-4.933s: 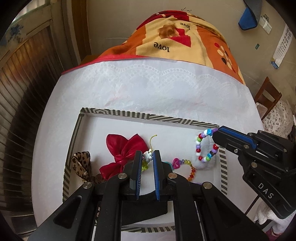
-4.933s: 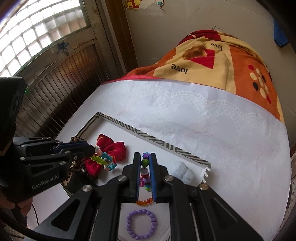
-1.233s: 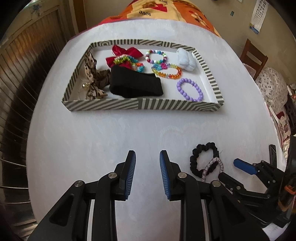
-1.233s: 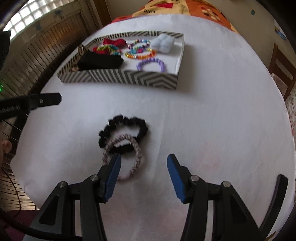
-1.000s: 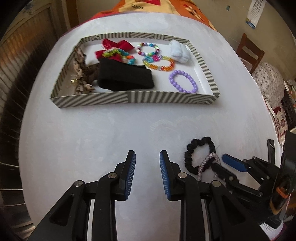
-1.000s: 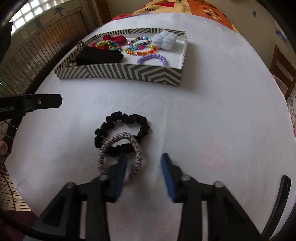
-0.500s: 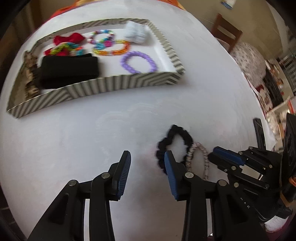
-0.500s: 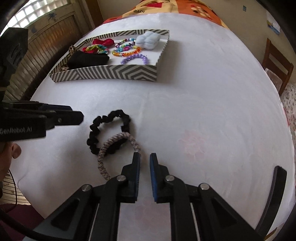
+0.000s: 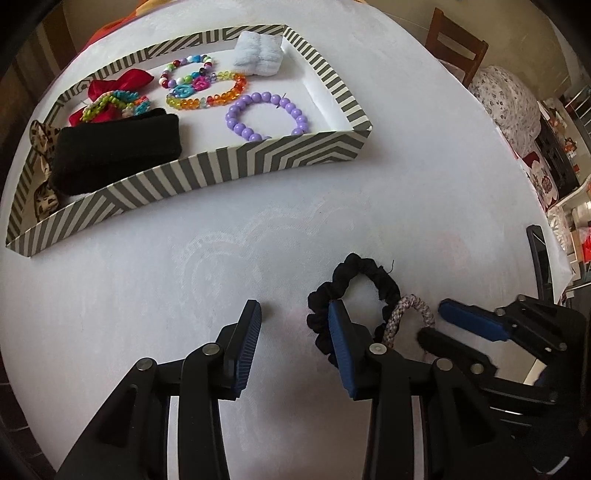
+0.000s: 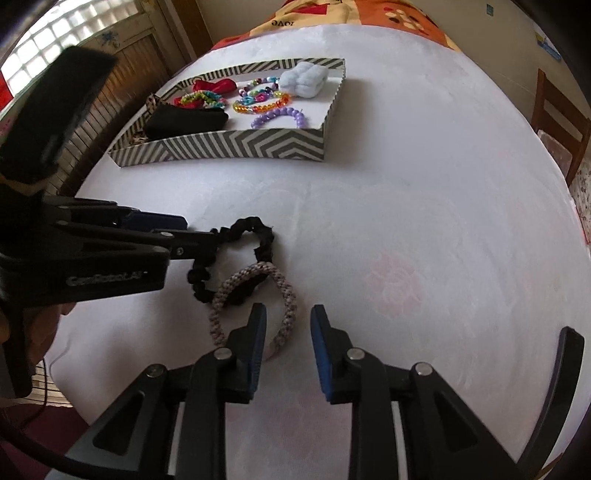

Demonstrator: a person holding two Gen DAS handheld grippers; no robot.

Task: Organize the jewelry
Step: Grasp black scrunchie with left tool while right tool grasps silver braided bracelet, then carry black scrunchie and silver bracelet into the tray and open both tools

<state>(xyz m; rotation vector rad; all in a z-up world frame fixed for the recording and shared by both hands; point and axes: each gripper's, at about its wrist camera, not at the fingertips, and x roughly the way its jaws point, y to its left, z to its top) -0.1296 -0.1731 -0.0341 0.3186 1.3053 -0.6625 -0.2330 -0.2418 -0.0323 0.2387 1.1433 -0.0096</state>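
Note:
A black scrunchie [image 9: 369, 273] lies on the white tablecloth. A braided grey-pink hair tie [image 9: 410, 308] overlaps its near side. My left gripper [image 9: 295, 332] is open, and its right finger sits over the scrunchie's left rim without pinching anything. In the right wrist view the left gripper [image 10: 199, 229] comes in from the left at the scrunchie [image 10: 258, 229]. My right gripper [image 10: 286, 328] has its jaws opening. The right arc of the hair tie [image 10: 284, 295] lies between them, and neither pad presses on it.
A striped tray [image 9: 258, 162] at the far side holds a purple bead bracelet [image 9: 269, 116], a black headband [image 9: 114, 151], a red bow, colourful bracelets and a white fluffy piece. A wooden chair [image 10: 557, 107] stands to the right. An orange blanket [image 10: 351, 14] lies beyond the table.
My left gripper shifted right to the scrunchie and its jaws widened. My right gripper closed beside the hair tie, then opened again with the tie's rim now between its jaws.

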